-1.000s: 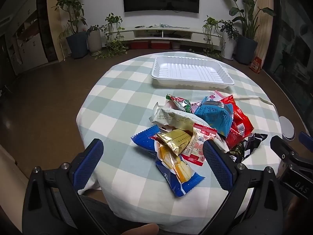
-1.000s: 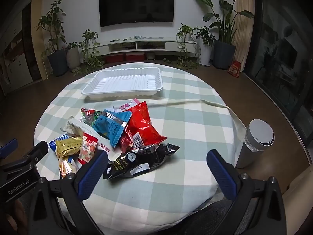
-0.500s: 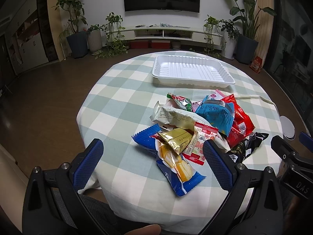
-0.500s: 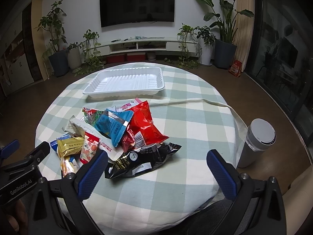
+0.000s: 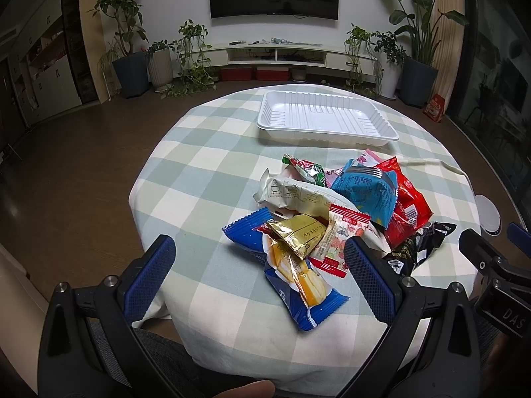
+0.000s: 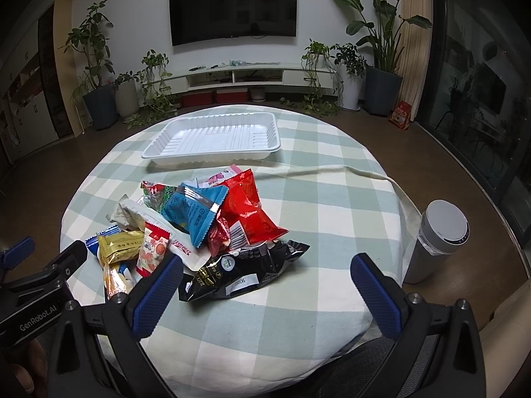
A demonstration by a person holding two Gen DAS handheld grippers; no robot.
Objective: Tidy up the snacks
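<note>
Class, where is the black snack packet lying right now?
In the right wrist view, the black snack packet lies at the pile's near right edge, just below the red packet.

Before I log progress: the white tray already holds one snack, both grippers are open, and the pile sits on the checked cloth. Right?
Not quite. Both wrist views show the white tray empty; every snack is in the pile. Left gripper and right gripper are open.

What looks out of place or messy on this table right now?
The snack packets lie in a loose overlapping heap on the checked tablecloth, while the white tray behind them holds nothing. A raised fold also creases the cloth beside the pile.
</note>
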